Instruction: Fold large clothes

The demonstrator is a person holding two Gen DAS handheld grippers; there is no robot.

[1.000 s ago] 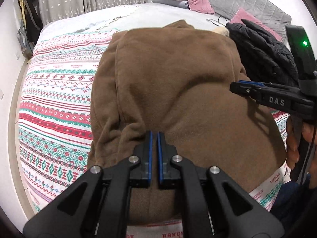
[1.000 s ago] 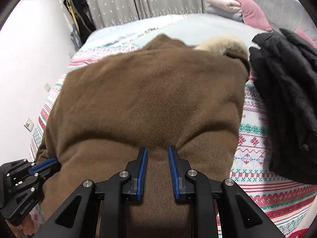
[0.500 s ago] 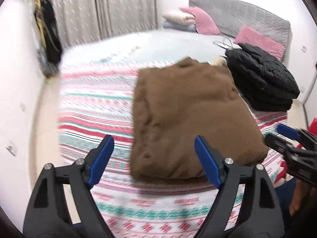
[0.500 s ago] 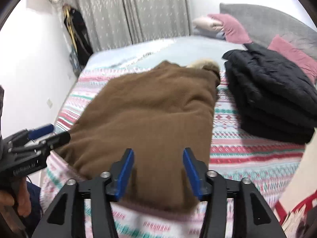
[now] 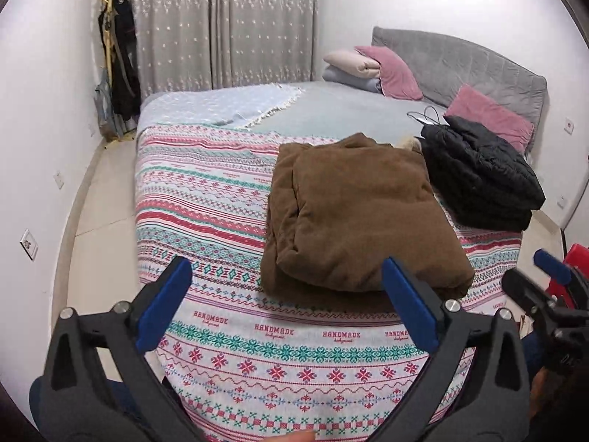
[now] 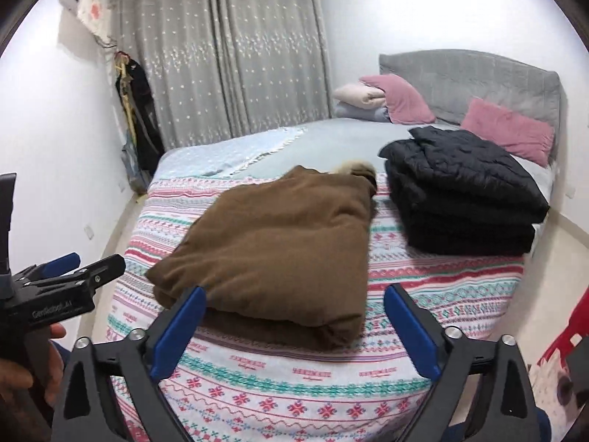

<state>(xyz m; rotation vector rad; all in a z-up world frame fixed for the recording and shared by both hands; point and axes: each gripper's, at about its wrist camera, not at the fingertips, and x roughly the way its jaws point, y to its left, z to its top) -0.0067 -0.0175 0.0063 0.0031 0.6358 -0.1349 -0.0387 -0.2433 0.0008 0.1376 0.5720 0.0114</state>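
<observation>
Folded brown coat point(image 5: 360, 221) lies beyond both grippers' wide-spread, empty jaws

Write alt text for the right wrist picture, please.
A folded brown coat lies on a patterned bedspread, with a folded black jacket beside it. The right gripper hovers open in the foreground, holding nothing.

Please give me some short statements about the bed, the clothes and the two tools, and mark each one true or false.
1. The brown coat lies folded on the patterned blanket. True.
2. The left tool is shut on the brown coat. False: it is open and holds nothing.
3. The black jacket lies folded beside the brown coat. True.
4. The right tool is shut. False: it is open.
5. The black jacket lies on top of the brown coat. False: it lies beside it, on the bed.
</observation>
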